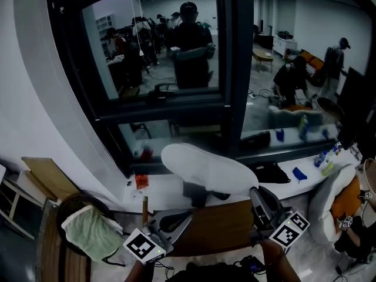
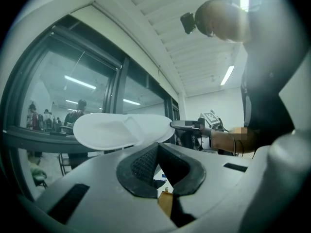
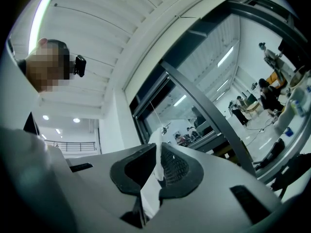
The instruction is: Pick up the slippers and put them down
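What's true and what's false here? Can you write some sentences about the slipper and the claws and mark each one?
1. The right claw pinches the white slipper. True.
2. The slipper lies on the floor. False: it is held up in front of the window.
3. The left claw grips the slipper too. False: it holds nothing, and the slipper is out beyond it.
4. A pale green cloth lies at the lower left of the head view. True.
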{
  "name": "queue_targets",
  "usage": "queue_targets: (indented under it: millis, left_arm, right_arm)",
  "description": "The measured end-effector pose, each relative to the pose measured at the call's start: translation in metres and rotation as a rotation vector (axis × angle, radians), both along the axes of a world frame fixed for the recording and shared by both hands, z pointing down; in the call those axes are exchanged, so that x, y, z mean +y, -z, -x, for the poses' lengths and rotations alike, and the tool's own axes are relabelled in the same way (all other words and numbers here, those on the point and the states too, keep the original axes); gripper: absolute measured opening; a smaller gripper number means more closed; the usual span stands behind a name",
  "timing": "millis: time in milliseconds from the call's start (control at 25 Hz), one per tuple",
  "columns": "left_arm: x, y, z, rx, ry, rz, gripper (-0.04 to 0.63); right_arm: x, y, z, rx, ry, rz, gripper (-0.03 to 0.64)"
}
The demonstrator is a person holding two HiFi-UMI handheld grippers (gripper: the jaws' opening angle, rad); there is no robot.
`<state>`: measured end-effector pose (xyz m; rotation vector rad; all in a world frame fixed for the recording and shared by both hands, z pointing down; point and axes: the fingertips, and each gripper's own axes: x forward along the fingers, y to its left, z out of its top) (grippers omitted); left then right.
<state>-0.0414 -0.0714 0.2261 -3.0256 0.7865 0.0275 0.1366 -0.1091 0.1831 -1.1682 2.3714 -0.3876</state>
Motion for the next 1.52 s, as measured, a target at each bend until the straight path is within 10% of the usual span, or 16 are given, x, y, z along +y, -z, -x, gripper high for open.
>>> queue_targets:
  millis: [480, 1520]
  left_arm:
    - [-0.007, -0.039, -0.001, -0.015, 0.011, 0.092, 0.002]
    - [0.013, -0.215, 0.002, -0.052, 0.044, 0.430, 0.002]
  right_arm:
    - [-0.008, -0.028, 0.001, -0.013, 0.020, 0.052, 0.043]
    - [0.008, -0.265, 0.018, -0.093, 0.100, 0.571, 0.044]
